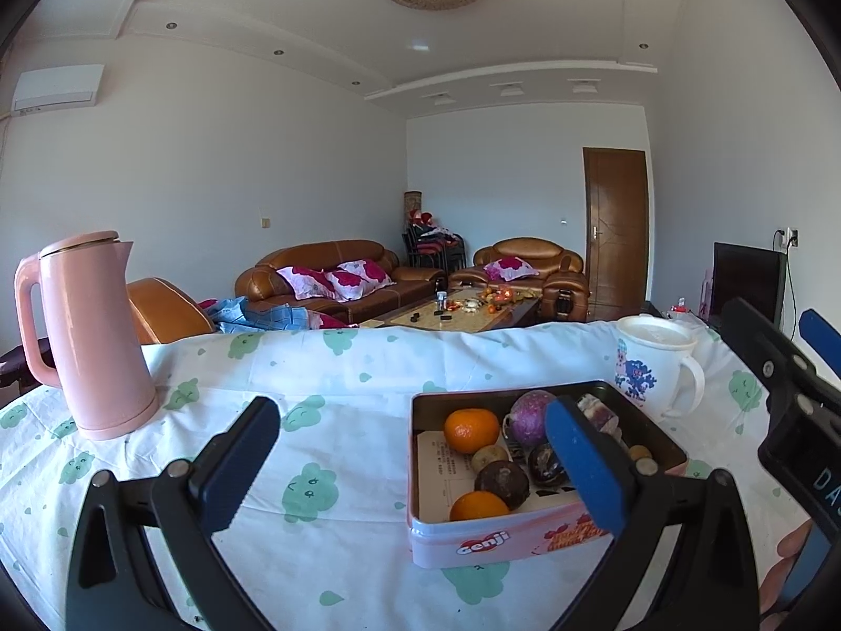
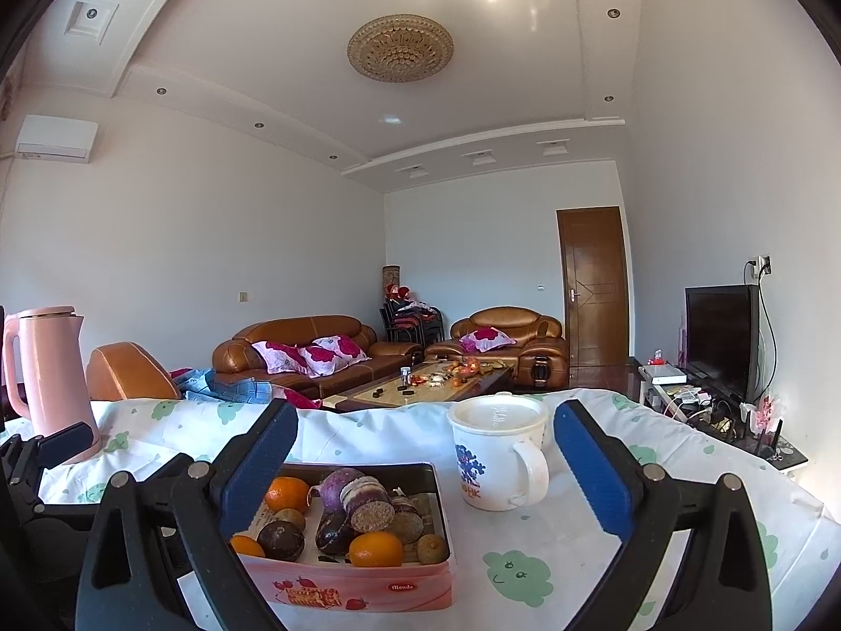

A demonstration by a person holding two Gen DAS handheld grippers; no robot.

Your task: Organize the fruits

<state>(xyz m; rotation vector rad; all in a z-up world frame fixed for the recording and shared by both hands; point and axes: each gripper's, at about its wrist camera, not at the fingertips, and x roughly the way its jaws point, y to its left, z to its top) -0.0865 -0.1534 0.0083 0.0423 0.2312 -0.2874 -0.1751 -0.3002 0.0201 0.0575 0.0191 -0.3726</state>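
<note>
A pink biscuit tin (image 2: 347, 586) sits on the counter (image 1: 341, 552), which is draped in a white cloth with green cloud prints, and it holds the fruit: tangerines (image 2: 286, 494), dark passion fruits (image 2: 281, 540), small brown round fruits too small to name, and a purple root (image 2: 347, 486) with a cut end. The left gripper (image 1: 410, 468) hangs with its fingers spread apart and nothing between the pads; its right finger (image 1: 583, 468) hides part of the tin's contents. The right gripper (image 2: 426, 465) is likewise released, fingers wide, gripping nothing, and its left finger (image 2: 260, 460) covers the tin's near left corner. A white lidded mug (image 2: 496, 455) stands just beside the tin, to its right. A pink kettle (image 1: 86, 336) stands well apart on the left. At the left view's right edge the other gripper's body is cut off.
</note>
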